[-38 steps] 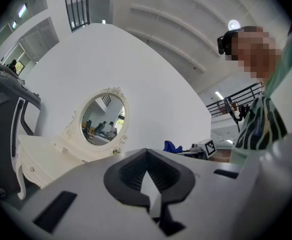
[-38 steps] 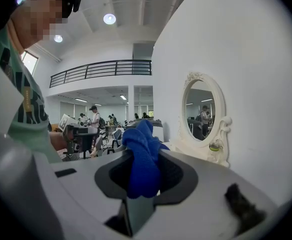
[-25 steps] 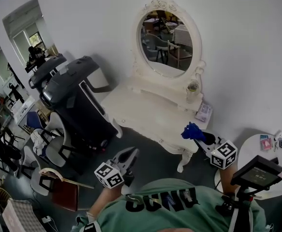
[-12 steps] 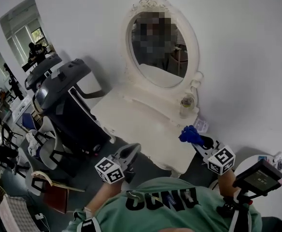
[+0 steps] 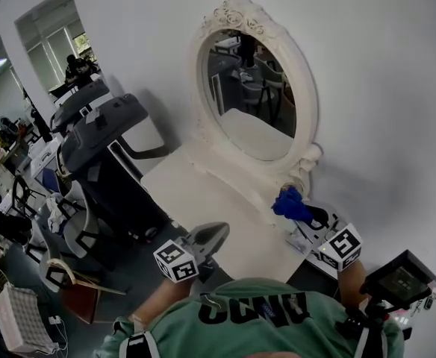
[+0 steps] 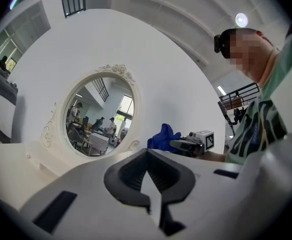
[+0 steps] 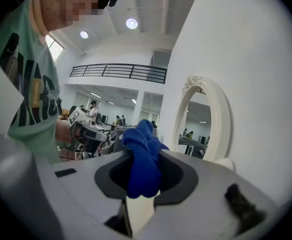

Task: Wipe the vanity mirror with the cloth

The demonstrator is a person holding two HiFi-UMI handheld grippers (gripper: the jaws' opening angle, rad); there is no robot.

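Observation:
The oval vanity mirror (image 5: 251, 95) in its ornate white frame stands upright on the white vanity table (image 5: 203, 200) against the wall. My right gripper (image 5: 301, 213) is shut on a bunched blue cloth (image 5: 287, 203), held over the table's right end, just below the mirror's lower right rim and apart from the glass. In the right gripper view the cloth (image 7: 144, 159) fills the jaws, with the mirror (image 7: 201, 124) to the right. My left gripper (image 5: 216, 231) hovers at the table's front edge, shut and holding nothing. Its own view shows the mirror (image 6: 98, 116) and the cloth (image 6: 162, 136).
A black treadmill (image 5: 102, 159) stands close to the left of the vanity. Chairs and a basket (image 5: 20, 319) crowd the floor at far left. A tripod with a small screen (image 5: 397, 280) is at my lower right. The white wall (image 5: 375, 88) backs the mirror.
The view has closed in on the vanity. Both grippers have come forward over the table, and the cloth in the right gripper now sits nearer the mirror's lower right rim.

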